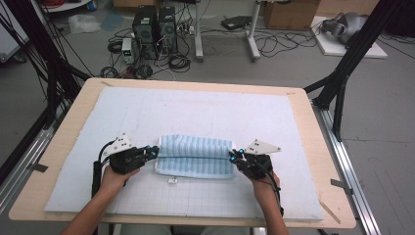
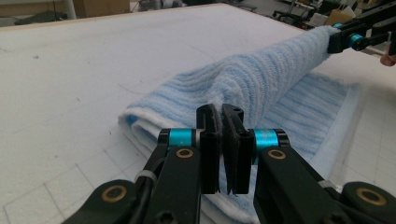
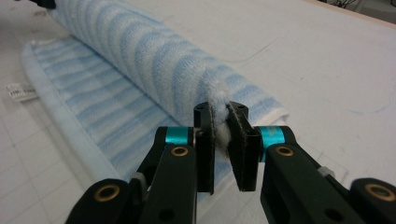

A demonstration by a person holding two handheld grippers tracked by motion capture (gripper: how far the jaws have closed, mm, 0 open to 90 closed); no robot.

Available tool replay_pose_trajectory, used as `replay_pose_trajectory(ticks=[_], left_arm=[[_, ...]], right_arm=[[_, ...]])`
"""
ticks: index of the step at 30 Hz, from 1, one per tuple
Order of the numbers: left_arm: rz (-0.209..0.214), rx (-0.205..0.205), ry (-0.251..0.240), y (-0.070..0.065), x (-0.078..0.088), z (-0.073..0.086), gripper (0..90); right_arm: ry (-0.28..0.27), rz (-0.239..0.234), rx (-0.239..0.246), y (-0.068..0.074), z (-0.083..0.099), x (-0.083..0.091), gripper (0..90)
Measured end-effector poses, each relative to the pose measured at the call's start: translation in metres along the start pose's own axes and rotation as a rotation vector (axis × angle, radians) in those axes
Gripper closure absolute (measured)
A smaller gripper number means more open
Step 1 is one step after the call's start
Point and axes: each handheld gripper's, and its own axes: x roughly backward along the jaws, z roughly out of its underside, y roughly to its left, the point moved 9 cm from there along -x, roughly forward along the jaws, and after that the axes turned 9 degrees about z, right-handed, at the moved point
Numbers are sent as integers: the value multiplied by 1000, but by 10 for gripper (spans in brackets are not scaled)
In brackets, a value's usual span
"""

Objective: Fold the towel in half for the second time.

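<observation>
**Towel fold in mid-carry, both corners pinched**

High view: a light blue striped towel (image 1: pixel 195 156) lies near the front middle of the white padded mat (image 1: pixel 147 112) that covers the tabletop (image 1: pixel 313 147). The left hand-held gripper (image 1: pixel 155 151) and the right hand-held gripper (image 1: pixel 232 155) each meet one end of a raised fold that runs across the towel, while the lower layer lies flat on the mat with a small label (image 1: pixel 172 180) sticking out at its front edge. The work in hand looks like folding the towel over itself.

Left gripper view: the left hand-held gripper (image 2: pixel 223 149) is clamped tight on the towel (image 2: pixel 261 84), a thin edge of cloth caught between the jaws. The lifted fold stretches away to the other gripper at the far end, taut enough to hold a ridge.

Right gripper view: the right hand-held gripper (image 3: pixel 226 149) is likewise closed on the towel (image 3: pixel 140 60), with a tuft of white pile bulging between the jaws. The bite appears shallow, right at the corner.

Risks, as I judge them: the thin pinch on either side could slip if the hands pull apart and over-tension the ridge, dropping one corner and skewing the fold. If one hand leads the other, the carried edge would land crooked against the lower layer. Dragging too low could also bunch the bottom layer or shift it on the mat.
</observation>
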Motion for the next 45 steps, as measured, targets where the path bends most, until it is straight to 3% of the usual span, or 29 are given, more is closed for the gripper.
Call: replay_pose_trajectory(ticks=[12,14,15,16,17,19,24,26,28,30,36,39,41,45], left_arm=[[26,-2,21,-14,9,9,848],[27,17,23,-14,9,10,824],[22,35,20,-13,10,10,771],[12,86,8,-10,11,8,680],[17,125,9,-7,13,7,575],[-3,144,-15,-2,17,3,531],[-29,149,-63,7,21,-8,519],[-37,147,-60,9,18,-9,526],[-55,147,-35,11,12,-7,531],[-76,173,2,12,7,-2,539],[-39,182,115,4,-4,15,568],[-33,153,172,-1,-8,20,627],[-27,118,219,-6,-8,25,694],[-3,99,267,-14,-2,30,740]], right_arm=[[14,-17,29,10,8,11,839],[33,-26,32,12,12,12,829],[38,-27,31,12,13,12,796],[39,-25,26,11,14,12,719],[43,-22,5,9,15,11,608],[57,-12,-56,2,15,12,528],[-35,27,-118,-12,0,25,503],[-46,33,-130,-13,-2,24,502],[-28,34,-124,-10,0,16,510],[-1,25,-101,-3,1,6,527],[84,-13,-29,15,7,-13,610],[176,-31,25,19,23,-19,639],[176,-45,52,21,27,-17,641],[192,-72,114,26,31,-8,636]])
